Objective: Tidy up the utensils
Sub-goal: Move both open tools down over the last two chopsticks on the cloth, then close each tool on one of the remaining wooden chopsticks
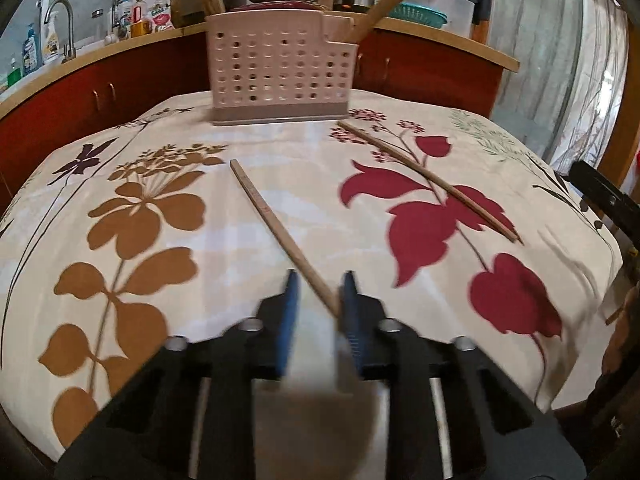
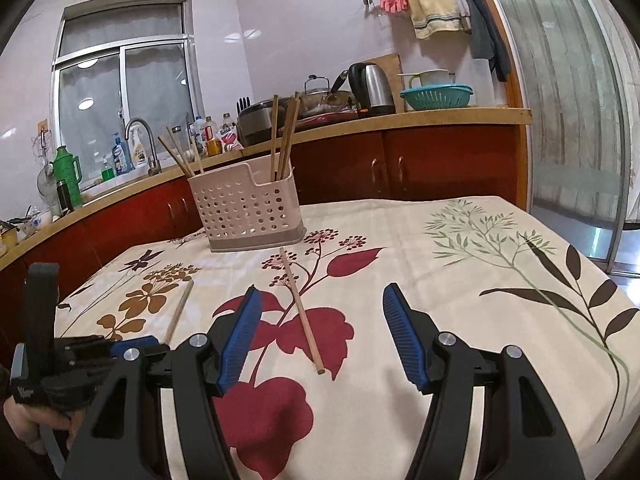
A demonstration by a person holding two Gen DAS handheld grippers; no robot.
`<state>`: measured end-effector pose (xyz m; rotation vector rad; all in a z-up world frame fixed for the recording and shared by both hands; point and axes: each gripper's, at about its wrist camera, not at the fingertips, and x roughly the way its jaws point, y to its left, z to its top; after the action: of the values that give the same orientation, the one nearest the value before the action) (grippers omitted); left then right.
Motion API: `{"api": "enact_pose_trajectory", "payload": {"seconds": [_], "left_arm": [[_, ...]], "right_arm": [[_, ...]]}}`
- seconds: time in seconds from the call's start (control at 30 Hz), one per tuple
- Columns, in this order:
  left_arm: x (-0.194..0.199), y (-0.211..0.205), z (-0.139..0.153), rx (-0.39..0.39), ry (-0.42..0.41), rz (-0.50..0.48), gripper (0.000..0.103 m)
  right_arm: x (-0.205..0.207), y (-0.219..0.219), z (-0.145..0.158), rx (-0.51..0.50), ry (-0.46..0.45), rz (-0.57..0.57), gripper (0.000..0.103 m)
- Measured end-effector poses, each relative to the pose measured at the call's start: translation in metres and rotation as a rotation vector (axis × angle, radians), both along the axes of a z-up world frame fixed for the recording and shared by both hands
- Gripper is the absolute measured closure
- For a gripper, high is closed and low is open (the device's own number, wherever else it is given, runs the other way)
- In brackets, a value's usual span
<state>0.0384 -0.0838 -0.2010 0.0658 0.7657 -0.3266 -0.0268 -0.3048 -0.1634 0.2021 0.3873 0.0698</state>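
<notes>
My left tool (image 1: 320,294) clenches a chopstick (image 1: 276,228) bound for the caddy (image 1: 280,76) at twelve o'clock; right tool (image 2: 320,332) released.

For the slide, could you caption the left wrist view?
Left gripper closing on a chopstick before the holder.

no readable text, bottle labels blurred
</notes>
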Motion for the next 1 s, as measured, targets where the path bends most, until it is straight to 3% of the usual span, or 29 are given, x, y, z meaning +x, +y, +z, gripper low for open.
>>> {"api": "enact_pose_trajectory", "payload": {"seconds": [0.33,0.47,0.53,0.63,0.73,0.83,1.0], "left_arm": [[0.029,0.038,0.002,0.056,-0.029,0.004,0.089],[0.031,0.052,0.005,0.022,0.007,0.009,0.089],[0.022,0.054,0.004,0.013,0.012,0.012,0.085],[0.005,0.051,0.004,0.036,0.007,-0.01,0.062],[-0.006,0.049,0.004,0.045,0.007,-0.028,0.059],[-0.011,0.051,0.003,0.068,-0.002,-0.053,0.063],[-0.006,0.066,0.005,0.064,0.005,-0.046,0.091]], "right_arm": [[0.005,0.004,-0.001,-0.007,0.016,0.013,0.041],[0.01,0.009,-0.003,-0.014,0.029,0.027,0.041],[0.013,0.012,-0.004,-0.016,0.037,0.037,0.041],[0.02,0.019,-0.009,-0.027,0.066,0.059,0.041],[0.026,0.023,-0.015,-0.032,0.1,0.073,0.046],[0.034,0.025,-0.023,-0.031,0.149,0.079,0.053],[0.041,0.024,-0.036,-0.031,0.223,0.073,0.065]]}}
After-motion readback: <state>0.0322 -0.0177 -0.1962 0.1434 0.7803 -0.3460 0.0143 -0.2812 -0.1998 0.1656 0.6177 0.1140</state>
